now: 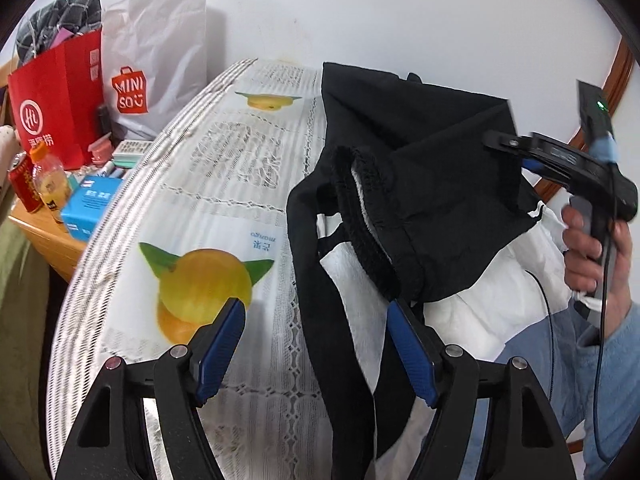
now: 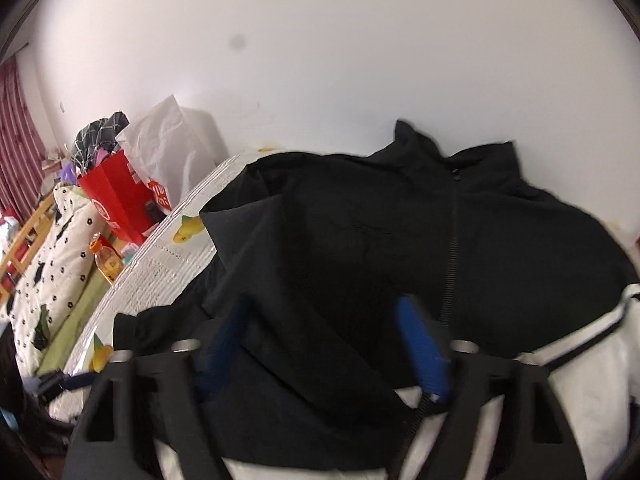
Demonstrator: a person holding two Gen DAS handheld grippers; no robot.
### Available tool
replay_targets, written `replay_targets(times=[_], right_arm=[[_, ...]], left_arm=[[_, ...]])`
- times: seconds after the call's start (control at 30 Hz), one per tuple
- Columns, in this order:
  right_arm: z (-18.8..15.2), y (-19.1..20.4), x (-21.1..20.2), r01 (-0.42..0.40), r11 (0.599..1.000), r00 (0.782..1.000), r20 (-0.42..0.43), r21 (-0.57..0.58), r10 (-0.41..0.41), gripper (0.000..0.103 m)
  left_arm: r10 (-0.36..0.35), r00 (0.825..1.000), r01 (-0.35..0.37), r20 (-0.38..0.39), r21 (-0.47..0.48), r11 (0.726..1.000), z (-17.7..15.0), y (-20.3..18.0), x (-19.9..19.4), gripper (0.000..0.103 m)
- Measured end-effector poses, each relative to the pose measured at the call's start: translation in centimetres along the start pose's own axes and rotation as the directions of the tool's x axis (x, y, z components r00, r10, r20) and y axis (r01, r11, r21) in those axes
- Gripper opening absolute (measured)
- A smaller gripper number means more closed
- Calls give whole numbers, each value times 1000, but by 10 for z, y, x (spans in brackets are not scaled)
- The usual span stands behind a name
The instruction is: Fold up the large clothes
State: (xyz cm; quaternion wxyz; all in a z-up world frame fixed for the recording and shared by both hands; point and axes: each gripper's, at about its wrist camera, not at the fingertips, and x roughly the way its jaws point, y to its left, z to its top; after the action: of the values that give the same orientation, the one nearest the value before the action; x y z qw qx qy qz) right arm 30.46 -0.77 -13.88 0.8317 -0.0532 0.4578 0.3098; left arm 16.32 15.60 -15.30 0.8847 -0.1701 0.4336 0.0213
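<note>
At the far left of the left wrist view a wooden side table (image 1: 44, 236) carries a red bag (image 1: 60, 100) stuffed with a checked cloth (image 1: 60, 20), a white MINISO bag (image 1: 156, 60), a red can (image 1: 24, 184), an orange-capped bottle (image 1: 50, 180) and a blue box (image 1: 90, 204), all crowded close together. To their right runs the table (image 1: 224, 152) under a lace cloth printed with yellow fruit. The left gripper (image 1: 316, 316) hangs over its near part with its blue pads well apart; the left pad (image 1: 222, 340) stands above the bare cloth and the right pad (image 1: 410, 352) lies just beside a hanging black strip of the jacket (image 1: 440, 184), nothing pinched between them. The jacket, black with a white lining, sits on the right half of the table, part of it lifted in a bunched fold. At the far right a hand (image 1: 596, 248) in a blue sleeve holds the right gripper (image 1: 516, 152), whose tip meets that raised fold. In the blurred right wrist view the jacket (image 2: 360, 240) spreads across the table to the wall, zip running down its middle, and the right gripper (image 2: 324, 340) has black fabric between its half-open pads; whether they press it I cannot tell.
</note>
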Motion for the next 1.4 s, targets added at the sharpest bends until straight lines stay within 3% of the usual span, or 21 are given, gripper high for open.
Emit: replay_targets(times=[0.07, 0.2, 0.33, 0.4, 0.5, 0.6, 0.67, 0.8, 0.9, 1.0, 1.13, 1.2, 1.23, 1.27, 1.3, 1.4], right_arm=[[5, 3, 14, 1, 1000, 999, -34, -24, -2, 8], [9, -23, 15, 48, 998, 999, 16, 45, -49, 7], [9, -67, 30, 140, 974, 990, -22, 178, -139, 8], [5, -84, 41, 195, 958, 980, -81, 211, -182, 11], [4, -92, 45, 283, 939, 954, -154, 194, -256, 27], [4, -71, 23, 345, 931, 938, -78, 115, -338, 49], [3, -44, 9, 329, 943, 944, -17, 50, -329, 68], [-11, 30, 6, 169, 980, 985, -2, -105, -170, 73], [-27, 80, 19, 77, 974, 996, -25, -215, -84, 74], [-43, 121, 37, 21, 948, 997, -67, -318, -45, 75], [-52, 146, 68, 41, 915, 994, -79, -401, -80, 75], [-45, 148, 85, 93, 920, 989, -71, -380, -129, 70], [-43, 144, 84, 98, 930, 989, -73, -355, -132, 51], [-39, 134, 84, 70, 946, 990, -91, -317, -103, 24], [-36, 125, 79, 16, 962, 992, -115, -274, -50, 13], [-29, 96, 44, 10, 979, 999, -38, -202, -18, 12]], left_arm=[[8, 1000, -8, -7, 16, 1000, 0, -2, 5, 72], [38, 999, -38, 3, 41, 998, -3, -5, 8, 72], [44, 999, -44, 1, 53, 998, -4, -7, 8, 72], [43, 999, -43, -1, 55, 998, -3, -7, 8, 72], [42, 999, -42, 1, 49, 998, -3, -5, 6, 72], [49, 999, -49, 7, 50, 998, -2, -5, 2, 72], [56, 998, -57, 14, 53, 997, -1, -5, -1, 71], [81, 996, -82, 21, 47, 996, 0, -2, -7, 72], [80, 997, -81, 18, 40, 996, -4, 2, -13, 72], [87, 996, -87, 21, 29, 996, -6, 4, -19, 72], [84, 996, -84, 26, 29, 996, -5, 4, -23, 72], [97, 995, -98, 25, 31, 995, -4, 3, -22, 72], [95, 995, -96, 25, 29, 995, -4, 3, -22, 72], [92, 995, -92, 25, 27, 995, -4, 2, -22, 72], [89, 996, -90, 28, 25, 996, -4, 1, -23, 72], [100, 995, -101, 31, 31, 994, -3, -2, -24, 72]])
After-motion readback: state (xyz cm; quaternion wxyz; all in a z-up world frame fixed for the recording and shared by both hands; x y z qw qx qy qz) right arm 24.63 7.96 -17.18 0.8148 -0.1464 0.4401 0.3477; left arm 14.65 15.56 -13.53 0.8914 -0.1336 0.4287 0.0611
